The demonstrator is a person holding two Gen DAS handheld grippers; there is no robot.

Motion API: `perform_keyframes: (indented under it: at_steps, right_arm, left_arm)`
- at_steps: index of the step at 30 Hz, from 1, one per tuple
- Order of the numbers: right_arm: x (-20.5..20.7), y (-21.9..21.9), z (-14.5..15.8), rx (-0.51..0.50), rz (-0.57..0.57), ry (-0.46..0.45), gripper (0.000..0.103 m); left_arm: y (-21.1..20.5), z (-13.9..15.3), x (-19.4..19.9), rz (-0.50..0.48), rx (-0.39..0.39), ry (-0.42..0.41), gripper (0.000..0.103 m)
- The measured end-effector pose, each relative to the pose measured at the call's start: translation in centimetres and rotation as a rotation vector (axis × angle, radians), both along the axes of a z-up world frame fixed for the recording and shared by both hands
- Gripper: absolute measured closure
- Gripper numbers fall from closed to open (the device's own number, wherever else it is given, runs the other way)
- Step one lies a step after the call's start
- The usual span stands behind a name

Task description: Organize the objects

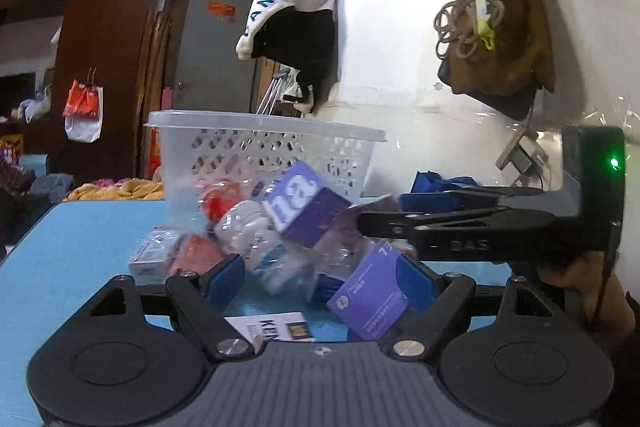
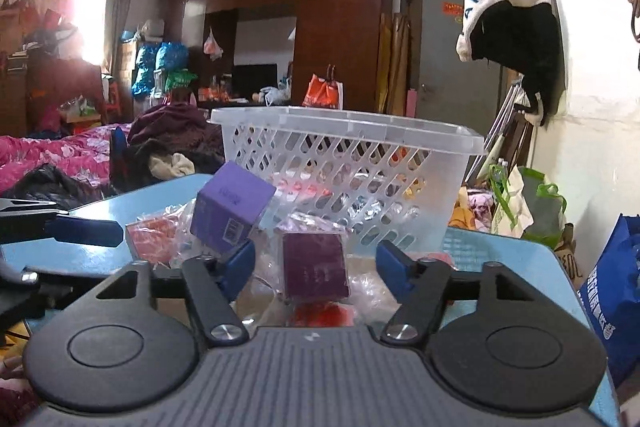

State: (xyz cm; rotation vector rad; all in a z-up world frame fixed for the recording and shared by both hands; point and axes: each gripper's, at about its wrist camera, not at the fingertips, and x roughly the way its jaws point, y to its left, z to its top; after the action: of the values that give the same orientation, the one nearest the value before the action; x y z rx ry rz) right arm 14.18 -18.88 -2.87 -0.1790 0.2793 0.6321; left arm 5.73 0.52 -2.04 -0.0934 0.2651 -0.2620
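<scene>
Blue table with a blurred heap of boxes before a clear basket. Left gripper released; right gripper straddles a maroon box, contact unclear.

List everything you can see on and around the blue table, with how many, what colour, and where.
Basket: one, clear plastic, at the table's far side.
Purple boxes: at least three; one tilted against the basket, one low between the left gripper's fingers, a darker one between the right gripper's fingers.
Plastic-wrapped packets: several, red and white, heaped before the basket.
Card: one, white, flat on the table.
Table: one, light blue.
Cap: one, white and black, on the wall.
Bags: several, brown and red, hanging on the wall.
Left gripper: black, blue pads, open.
Right gripper: same, open.
</scene>
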Motion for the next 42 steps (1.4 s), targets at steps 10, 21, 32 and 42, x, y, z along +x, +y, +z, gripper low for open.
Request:
perform_keyframes:
  at_steps: [10,21,32,42]
  right_arm:
    - [0.2,-0.5,-0.2,0.020,-0.009,0.029,0.062]
    - [0.3,-0.6,-0.2,0.046,-0.018,0.030,0.062]
    - [-0.2,-1.1,-0.2,0.079,-0.019,-0.008,0.062]
    - [-1.2,-1.5,-0.1,0.126,-0.051,-0.092,0.062]
  left_arm:
    - [-1.0,-0.4,0.2,-0.022,0.019,-0.007,0.017]
    - [-3.6,-1.1,0.2,-0.079,0.088,-0.019,0.018]
    - [-4.6,-1.8,-0.4,-0.088,0.144,-0.034,0.061]
    - [-2.4,-0.2,-1.7,-0.029,0.093,-0.138,0.061]
